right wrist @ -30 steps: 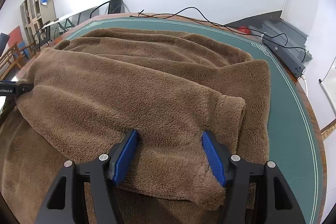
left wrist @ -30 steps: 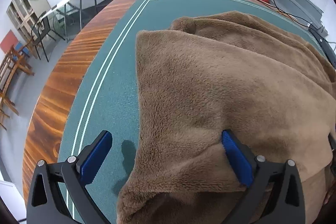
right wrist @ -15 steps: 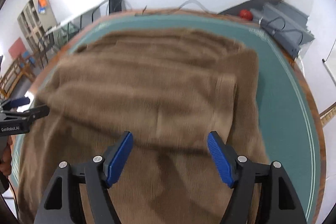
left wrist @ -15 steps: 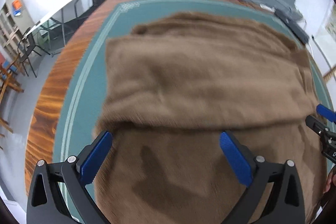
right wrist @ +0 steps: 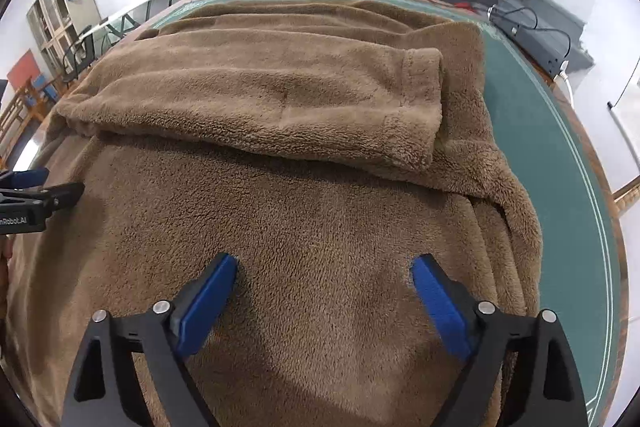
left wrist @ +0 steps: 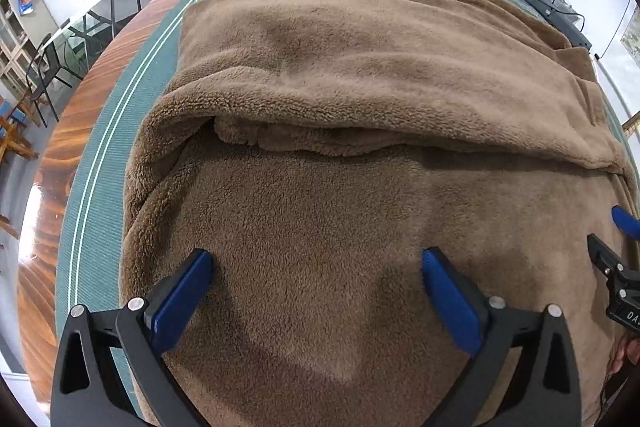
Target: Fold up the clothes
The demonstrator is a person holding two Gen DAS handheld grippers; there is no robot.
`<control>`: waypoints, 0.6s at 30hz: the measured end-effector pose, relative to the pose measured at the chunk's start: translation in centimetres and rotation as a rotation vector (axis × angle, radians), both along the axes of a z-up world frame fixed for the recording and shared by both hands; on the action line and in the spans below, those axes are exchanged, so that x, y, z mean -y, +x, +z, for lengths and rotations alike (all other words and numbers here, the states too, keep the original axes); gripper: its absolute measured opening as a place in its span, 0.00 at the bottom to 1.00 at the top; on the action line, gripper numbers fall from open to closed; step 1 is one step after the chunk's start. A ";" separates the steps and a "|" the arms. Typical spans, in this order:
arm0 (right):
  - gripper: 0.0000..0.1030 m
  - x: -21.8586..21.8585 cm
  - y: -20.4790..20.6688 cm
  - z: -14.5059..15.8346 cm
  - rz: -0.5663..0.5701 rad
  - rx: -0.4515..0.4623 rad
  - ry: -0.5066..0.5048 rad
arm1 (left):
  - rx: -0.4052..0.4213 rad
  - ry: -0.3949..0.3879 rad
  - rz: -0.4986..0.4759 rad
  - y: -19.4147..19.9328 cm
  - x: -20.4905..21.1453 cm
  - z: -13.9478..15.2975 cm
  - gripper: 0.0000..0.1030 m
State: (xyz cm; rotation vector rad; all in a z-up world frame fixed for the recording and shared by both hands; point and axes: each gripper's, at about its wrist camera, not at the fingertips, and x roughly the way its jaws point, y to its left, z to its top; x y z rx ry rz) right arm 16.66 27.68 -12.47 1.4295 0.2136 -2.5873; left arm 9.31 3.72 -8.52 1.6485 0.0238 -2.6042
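Both the left gripper (left wrist: 316,261) and the right gripper (right wrist: 324,263), its jaws opening, stand wide and grip nothing above the brown fleece garment (left wrist: 360,211), whose sleeve (right wrist: 260,99) apparently lies folded just ahead.

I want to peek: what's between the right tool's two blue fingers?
Only the brown fleece garment beneath; the opening right tool pinches nothing, seen in the right wrist view.

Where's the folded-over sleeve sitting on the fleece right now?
In the right wrist view the sleeve lies across the brown fleece garment, cuff toward the right near the green mat, beyond the opening right hand-held gripper.
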 end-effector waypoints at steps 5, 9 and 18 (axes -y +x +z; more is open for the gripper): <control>0.99 -0.4 0.4 -0.4 -0.028 -0.039 -0.014 | -0.069 -0.001 0.034 0.9 -0.5 -0.3 1.00; 0.99 -0.1 0.5 -0.6 -0.028 -0.050 -0.010 | -0.167 -0.010 0.058 2.2 -1.0 -0.6 1.00; 0.99 -0.3 0.6 -0.6 -0.004 -0.055 -0.014 | -0.123 -0.007 0.081 2.1 -0.6 -0.5 1.00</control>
